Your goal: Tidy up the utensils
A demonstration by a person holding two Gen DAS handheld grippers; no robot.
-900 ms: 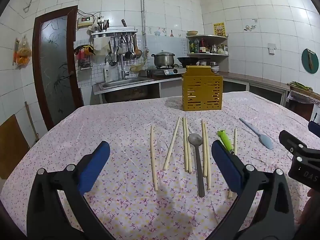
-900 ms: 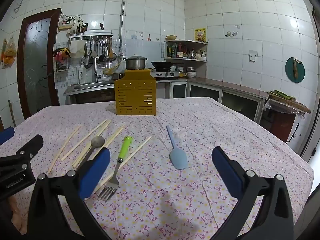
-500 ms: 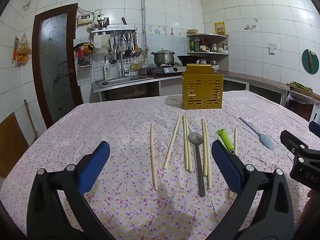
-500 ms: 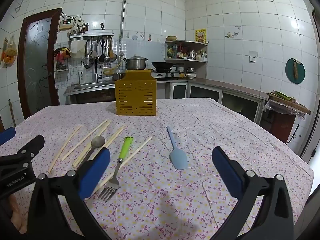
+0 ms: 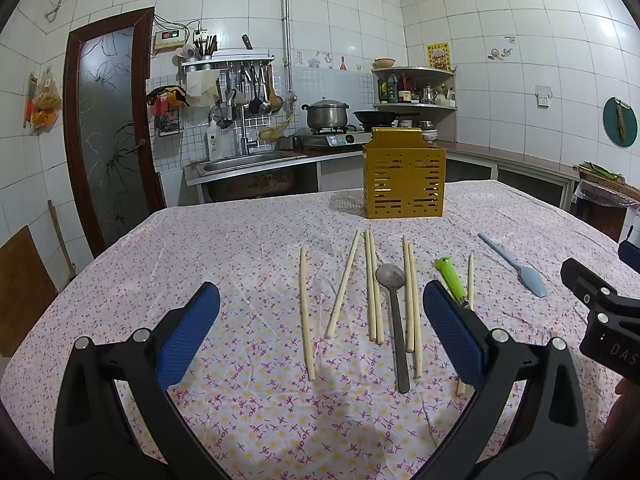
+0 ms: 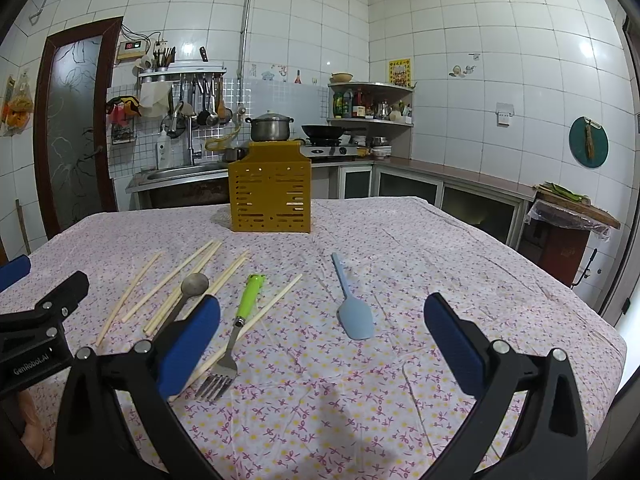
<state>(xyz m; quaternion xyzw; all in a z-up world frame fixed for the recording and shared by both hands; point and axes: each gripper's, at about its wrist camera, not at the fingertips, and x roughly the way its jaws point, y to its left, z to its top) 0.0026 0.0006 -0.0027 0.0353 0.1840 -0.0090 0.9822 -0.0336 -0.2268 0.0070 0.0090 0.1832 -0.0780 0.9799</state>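
Chopsticks (image 5: 374,288) lie side by side on the flowered tablecloth (image 5: 240,248), with a metal spoon (image 5: 394,312) among them and a green-handled fork (image 6: 240,320) just to their right. Farther right rests a blue spatula (image 6: 352,308). A yellow holder (image 5: 404,176) stands upright behind them all. Left gripper (image 5: 320,336) and right gripper (image 6: 322,344) both hover spread wide, holding nothing.

Chopsticks (image 5: 374,286), metal spoon (image 5: 394,312), green-handled fork (image 6: 240,326), blue spatula (image 6: 352,306) flat mid-counter; yellow slotted holder (image 5: 404,178) upright toward far edge.
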